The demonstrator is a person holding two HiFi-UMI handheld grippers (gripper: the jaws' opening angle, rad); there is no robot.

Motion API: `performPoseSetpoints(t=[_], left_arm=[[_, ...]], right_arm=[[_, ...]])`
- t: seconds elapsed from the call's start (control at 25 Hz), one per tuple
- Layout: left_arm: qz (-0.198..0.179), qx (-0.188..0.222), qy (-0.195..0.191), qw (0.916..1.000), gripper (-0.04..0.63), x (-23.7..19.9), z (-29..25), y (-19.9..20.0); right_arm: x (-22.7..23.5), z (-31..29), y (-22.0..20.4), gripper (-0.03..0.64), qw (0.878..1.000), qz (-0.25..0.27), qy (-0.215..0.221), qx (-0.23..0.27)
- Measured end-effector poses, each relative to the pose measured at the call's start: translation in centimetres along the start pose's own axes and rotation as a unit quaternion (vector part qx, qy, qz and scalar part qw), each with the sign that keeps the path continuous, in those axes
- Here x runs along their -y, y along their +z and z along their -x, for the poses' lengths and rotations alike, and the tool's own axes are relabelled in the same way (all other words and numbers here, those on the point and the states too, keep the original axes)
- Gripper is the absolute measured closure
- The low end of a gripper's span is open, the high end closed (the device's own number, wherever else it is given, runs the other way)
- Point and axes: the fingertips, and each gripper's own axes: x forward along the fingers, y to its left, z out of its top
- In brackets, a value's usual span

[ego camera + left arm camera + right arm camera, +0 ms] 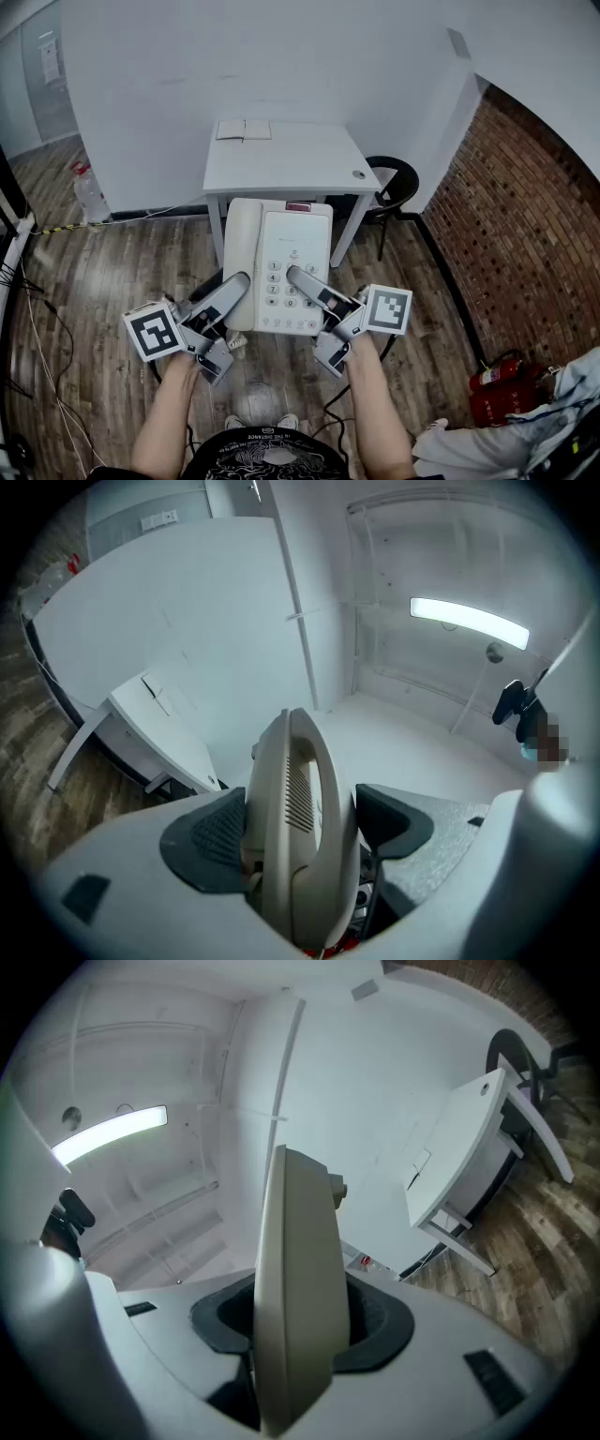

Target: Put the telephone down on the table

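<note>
1. The left gripper (298,834) is clenching the cream plastic desk telephone (302,789). In the left gripper view the handset side is standing edge-on between the two dark ribbed pads (211,841). One pad is lying flat against it and the other is sitting tight beside it, with the jaws spread wide around it.
2. The right gripper (298,1326) is grasping the telephone's opposite edge. In the right gripper view the thin cream rim is running upright through the middle, with the dark pads (380,1321) pressing on both of its faces.
3. In the head view the telephone is hanging level between the two grippers with its keypad facing up. The handset is resting in its cradle along the left side.
4. The upper finger of each gripper is lying across the near corners of the telephone's top. The marker cubes (155,330) are sticking out to either side.
5. The person's bare forearms (169,412) are reaching forward behind the grippers.
6. The telephone is being held in the air over the brown wooden plank floor (94,272), just in front of the square white table (300,164) and not touching it.
7. An open white booklet (244,129) is lying at the table's far edge.
8. A black round-backed chair (396,183) is standing to the right of the table, near a red brick wall (525,244).
</note>
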Motion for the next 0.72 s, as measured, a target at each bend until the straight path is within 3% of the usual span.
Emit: performPoseSetpoints(t=[0.56, 0.72], left_arm=[[0.001, 0.009, 0.009, 0.9999, 0.233, -1.1, -1.3, -0.9], [-0.001, 0.016, 0.017, 0.9997, 0.233, -1.2, -4.2, -2.2]], right_arm=[[1.8, 0.5, 0.7, 0.422, 1.000, -0.002, 0.013, -0.010], [3.3, 2.3, 3.1, 0.422, 1.000, -0.006, 0.017, -0.018]])
